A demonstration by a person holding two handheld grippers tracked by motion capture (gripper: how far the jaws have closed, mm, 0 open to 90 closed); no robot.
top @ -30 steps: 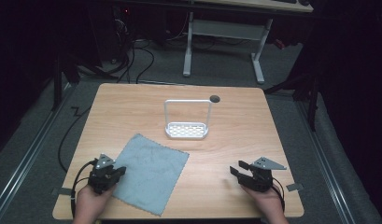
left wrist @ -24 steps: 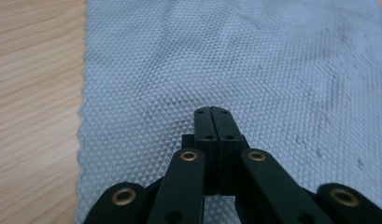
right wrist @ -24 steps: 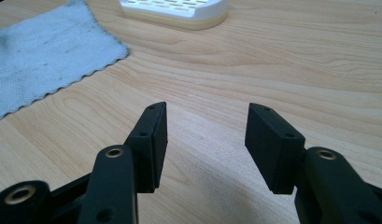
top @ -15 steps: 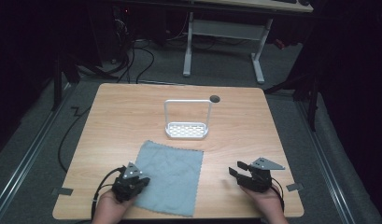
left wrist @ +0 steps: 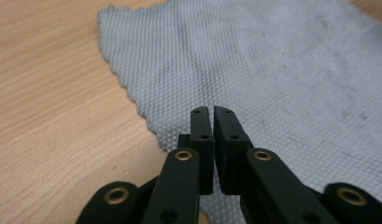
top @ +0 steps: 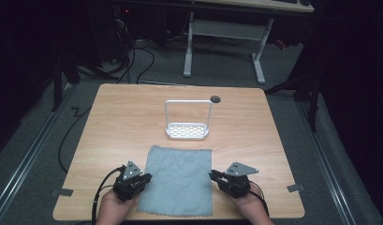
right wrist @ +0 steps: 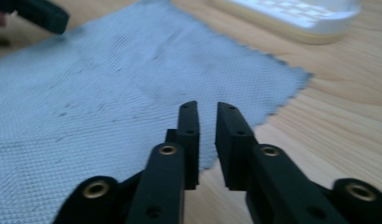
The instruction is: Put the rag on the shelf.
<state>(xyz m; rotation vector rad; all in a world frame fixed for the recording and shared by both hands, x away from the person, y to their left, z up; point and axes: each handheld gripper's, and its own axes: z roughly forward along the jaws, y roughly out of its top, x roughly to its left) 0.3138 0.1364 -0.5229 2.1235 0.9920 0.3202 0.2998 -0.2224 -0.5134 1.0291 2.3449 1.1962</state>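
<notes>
Since a second ago, cloth dragged toward centre; right tool point(top: 213, 176) moved in to its right edge, jaws just closing, nothing between yet. Left tool point(top: 146, 178) nearly together over the left edge. Grey square woven cloth point(top: 180, 178) lies flat on wooden counter point(top: 254, 126) between both tools.

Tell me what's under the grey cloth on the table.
The grey cloth lies flat on the wooden table, and no bulge suggests anything beneath. The wood directly under it is covered, so a thin item there cannot be ruled out.
</notes>
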